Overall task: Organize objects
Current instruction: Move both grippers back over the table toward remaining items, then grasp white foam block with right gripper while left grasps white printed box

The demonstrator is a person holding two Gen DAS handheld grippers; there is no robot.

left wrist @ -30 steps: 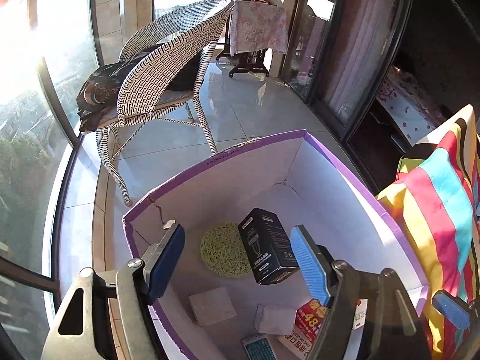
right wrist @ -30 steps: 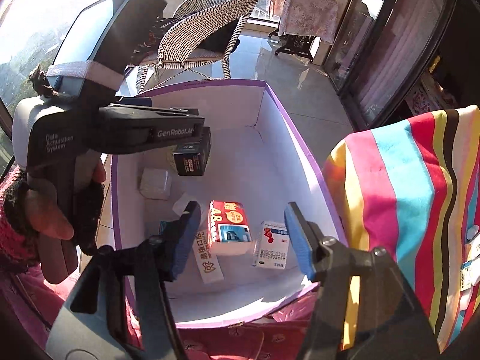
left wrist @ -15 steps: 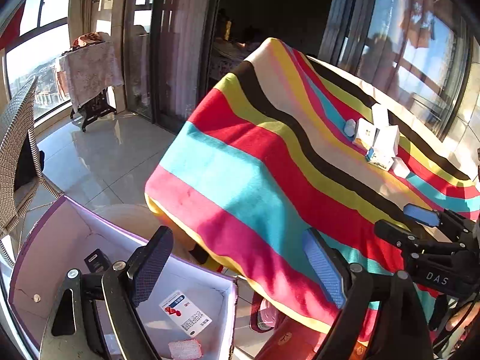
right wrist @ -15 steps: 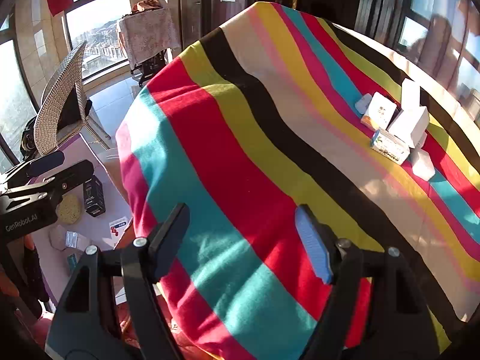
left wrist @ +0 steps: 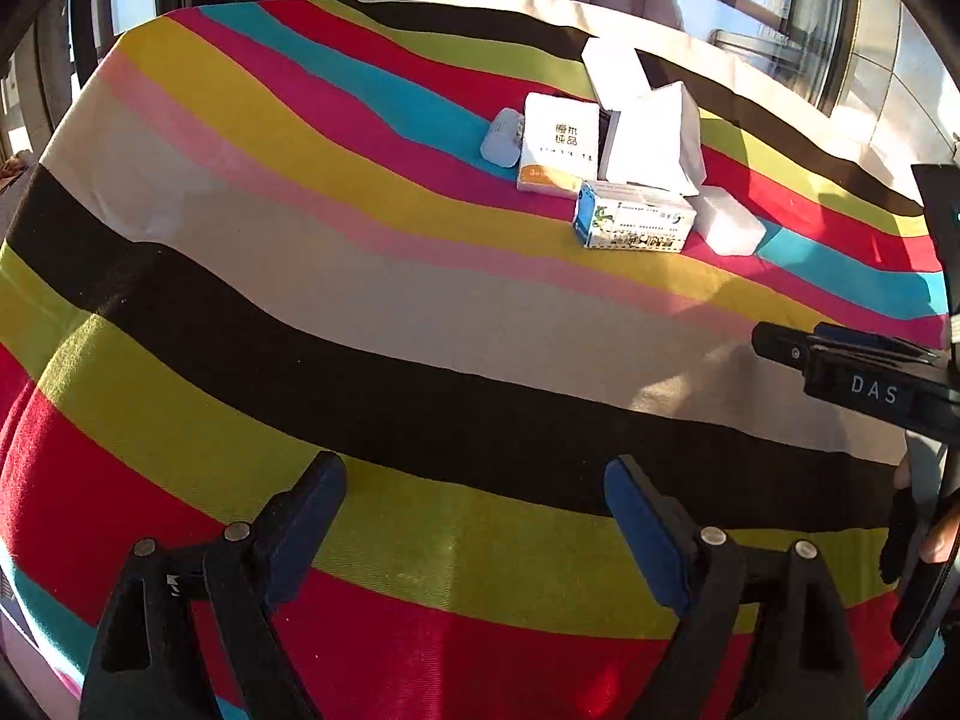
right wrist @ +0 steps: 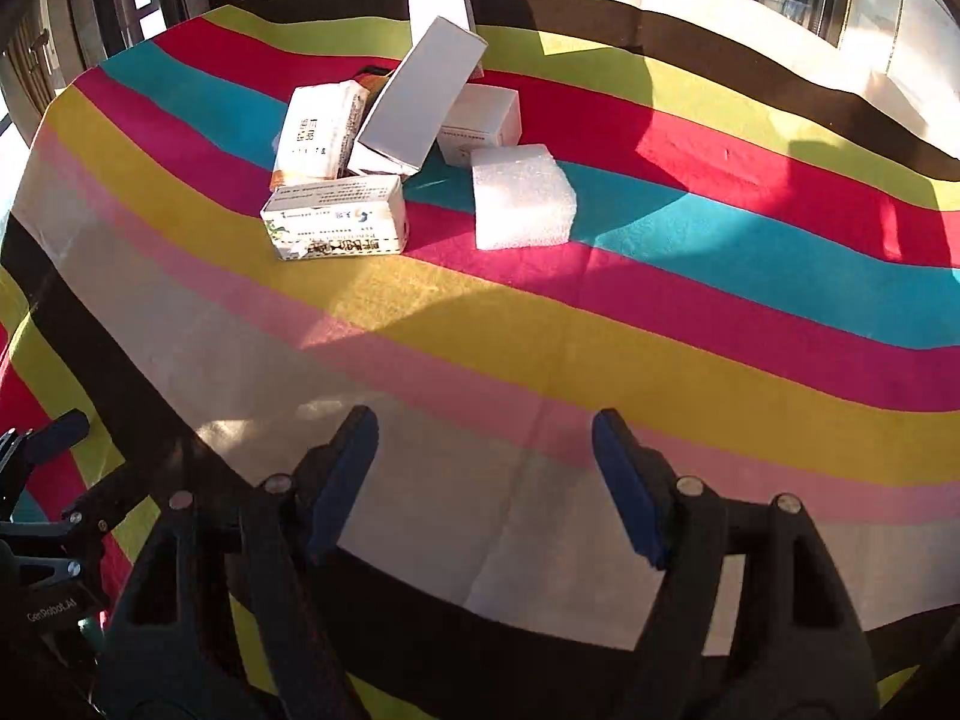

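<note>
A cluster of small boxes lies on the striped tablecloth [left wrist: 372, 312]. It holds a blue-and-white medicine box [left wrist: 633, 223] [right wrist: 336, 217], a white foam block [left wrist: 729, 228] [right wrist: 521, 197], a white-and-orange pack [left wrist: 559, 150] [right wrist: 315, 135], a tilted white box [left wrist: 651, 141] [right wrist: 420, 99], another white box [right wrist: 480, 123] and a small pale case [left wrist: 501, 137]. My left gripper [left wrist: 474, 516] is open and empty, well short of the cluster. My right gripper [right wrist: 483, 468] is open and empty, nearer the cluster; it also shows in the left wrist view [left wrist: 840, 360].
The tablecloth [right wrist: 600, 360] drapes over the table edge at the left and bottom. Windows and a dark doorway stand behind the table. The left gripper's handle shows at the lower left of the right wrist view [right wrist: 48, 516].
Both grippers swung away from the purple-rimmed box on the floor, up and over the striped table. The box cluster is now closer ahead. Both stayed open and empty.
</note>
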